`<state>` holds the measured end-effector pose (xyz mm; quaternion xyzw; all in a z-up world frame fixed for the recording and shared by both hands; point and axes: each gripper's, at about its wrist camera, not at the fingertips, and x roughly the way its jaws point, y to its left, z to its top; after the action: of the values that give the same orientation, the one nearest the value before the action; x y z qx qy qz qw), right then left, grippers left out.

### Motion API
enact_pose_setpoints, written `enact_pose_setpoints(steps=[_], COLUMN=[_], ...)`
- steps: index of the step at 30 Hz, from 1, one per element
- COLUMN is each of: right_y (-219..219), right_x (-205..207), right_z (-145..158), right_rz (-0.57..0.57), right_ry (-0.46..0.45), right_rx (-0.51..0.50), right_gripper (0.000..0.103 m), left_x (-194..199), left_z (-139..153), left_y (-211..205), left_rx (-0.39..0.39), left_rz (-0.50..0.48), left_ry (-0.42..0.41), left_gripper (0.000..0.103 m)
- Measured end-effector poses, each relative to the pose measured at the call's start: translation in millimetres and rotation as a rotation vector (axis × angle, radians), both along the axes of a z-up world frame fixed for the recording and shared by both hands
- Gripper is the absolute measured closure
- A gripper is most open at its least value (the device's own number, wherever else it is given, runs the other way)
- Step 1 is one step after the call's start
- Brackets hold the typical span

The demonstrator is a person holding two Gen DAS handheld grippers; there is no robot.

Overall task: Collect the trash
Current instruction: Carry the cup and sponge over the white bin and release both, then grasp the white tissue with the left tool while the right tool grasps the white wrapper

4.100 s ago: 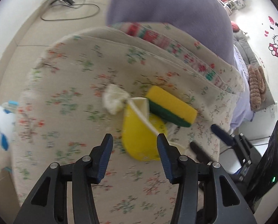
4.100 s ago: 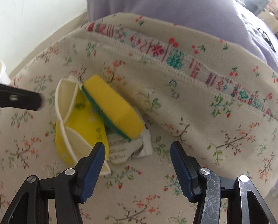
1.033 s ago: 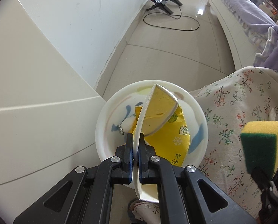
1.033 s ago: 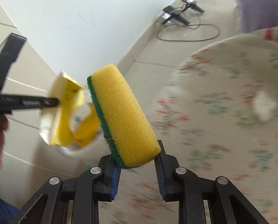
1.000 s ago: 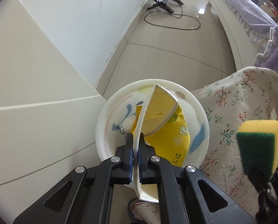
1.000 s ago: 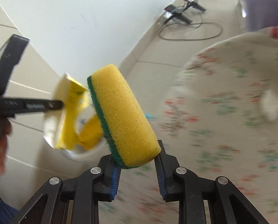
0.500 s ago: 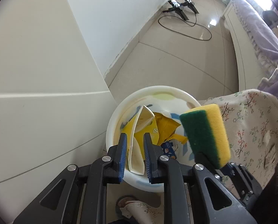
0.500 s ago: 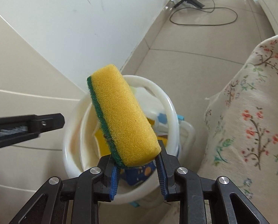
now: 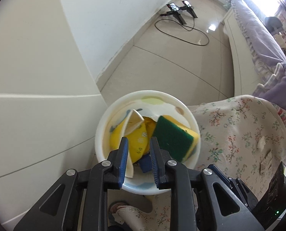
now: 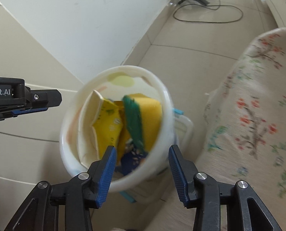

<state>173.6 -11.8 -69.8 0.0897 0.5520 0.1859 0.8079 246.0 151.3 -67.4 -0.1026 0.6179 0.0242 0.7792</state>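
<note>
A white trash bin [image 9: 152,92] stands on the floor between a white cabinet and a floral-covered surface. Inside it lie a crushed yellow carton [image 9: 132,134] and a yellow sponge with a green scrub side [image 9: 171,136]. My left gripper [image 9: 139,142] hovers just above the bin; its jaws are opening and the pads press on nothing. In the right wrist view, my right gripper [image 10: 142,150] is over the bin rim [image 10: 123,68] with its jaws opening. The sponge [image 10: 148,115] lies blurred below them beside the carton [image 10: 106,123].
The floral cloth surface [image 9: 239,130] right of the bin carries small paper scraps [image 9: 262,144]. A white cabinet front [image 9: 37,105] stands left. A black stand with a cable [image 9: 179,12] lies on the tiled floor behind. A purple-covered bed [image 9: 258,38] is far right.
The right gripper carried the sponge over the bin and parted its jaws; the sponge dropped in. The left jaws parted and the carton slid down into the bin.
</note>
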Motion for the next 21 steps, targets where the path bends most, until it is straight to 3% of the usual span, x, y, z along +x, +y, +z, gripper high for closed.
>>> enact_pose_setpoints(steps=[10, 16, 21], right_y=[-80, -175, -248], right_x=[-20, -34, -48], right_z=[20, 34, 39], right_rz=[-0.111, -0.365, -0.585], right_ry=[-0.007, 0.003, 0.0], right_rx=[0.023, 0.078, 0.07], right_gripper=[0.053, 0.05, 0.047], left_x=[-1, -1, 0], left_z=[10, 16, 20], left_y=[-31, -59, -88], left_rx=[-0.033, -0.033, -0.025], left_rz=[-0.045, -0.093, -0.145], left_ry=[-0.017, -0.033, -0.043], left_gripper=[0.079, 0.077, 0.069])
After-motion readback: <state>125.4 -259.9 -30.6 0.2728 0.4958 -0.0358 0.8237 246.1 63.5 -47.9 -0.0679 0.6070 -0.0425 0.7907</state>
